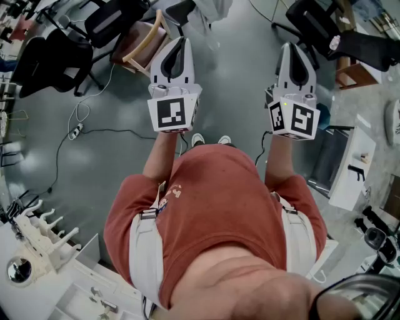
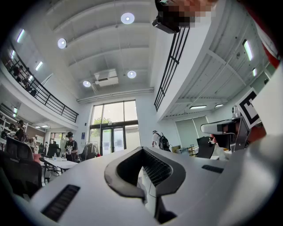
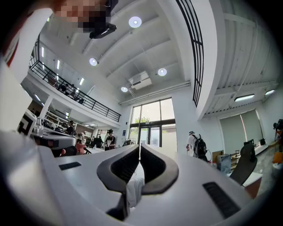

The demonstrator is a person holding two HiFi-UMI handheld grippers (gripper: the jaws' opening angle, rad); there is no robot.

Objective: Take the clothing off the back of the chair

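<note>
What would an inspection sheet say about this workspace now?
Surface: grey floor.
Job's things: white clothing at the top edge, ahead of the grippers, untouched.
Clutter: black chairs, wooden chair, white rack.
Grippers: left gripper and right gripper shut, empty, held out side by side.
Cables: power strip and cable on the floor.
Surroundings: high ceiling, glass doors, people far off.

Grey floor (image 1: 237,81), seen from above. Black office chairs (image 1: 56,56) standing at 10 o'clock. Wooden chair (image 1: 145,45) at 11. Another black chair (image 1: 312,25) at 1. White power strip (image 1: 75,130) at 9, black cable (image 1: 106,131) trailing from it.
</note>
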